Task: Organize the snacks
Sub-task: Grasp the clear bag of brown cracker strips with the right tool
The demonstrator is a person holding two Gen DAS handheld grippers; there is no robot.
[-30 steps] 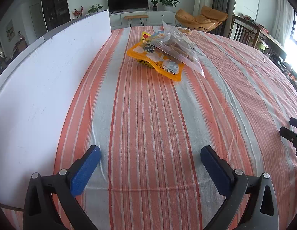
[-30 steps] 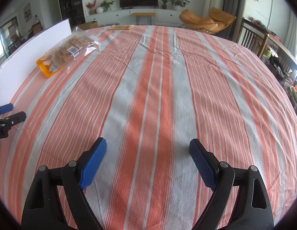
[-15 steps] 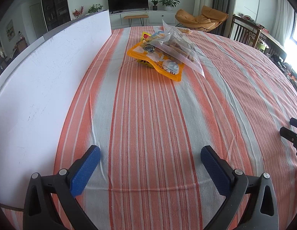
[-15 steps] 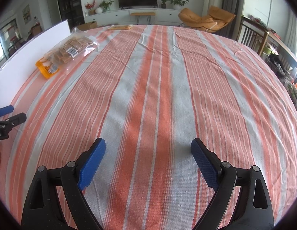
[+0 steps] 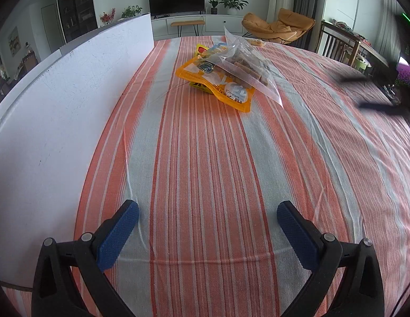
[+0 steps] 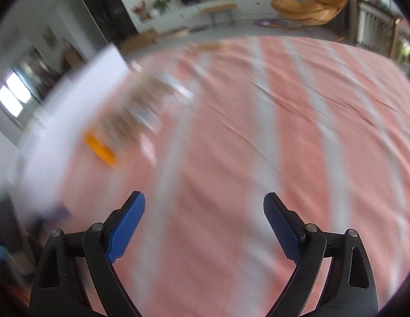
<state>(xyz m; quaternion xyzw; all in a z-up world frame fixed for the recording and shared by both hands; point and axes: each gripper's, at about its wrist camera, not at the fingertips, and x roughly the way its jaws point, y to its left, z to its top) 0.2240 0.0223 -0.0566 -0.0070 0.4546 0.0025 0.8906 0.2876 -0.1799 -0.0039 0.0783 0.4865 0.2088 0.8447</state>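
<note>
A pile of snack packs lies on the striped tablecloth. On top is a clear bag of brown biscuits (image 5: 244, 64), resting on an orange pouch (image 5: 218, 84). My left gripper (image 5: 207, 227) is open and empty, low over the cloth, well short of the pile. My right gripper (image 6: 204, 222) is open and empty; its view is motion-blurred, with the biscuit bag (image 6: 141, 105) and orange pouch (image 6: 100, 149) smeared at left. The right gripper also shows as a dark blur in the left wrist view (image 5: 376, 92).
A tall white board (image 5: 59, 105) stands along the left edge of the table. A small flat snack pack (image 5: 256, 42) lies at the table's far end. Chairs and a TV cabinet stand beyond the table.
My right gripper has lifted and swung fast toward the snack pile, blurring its view. My left gripper has stayed still.
</note>
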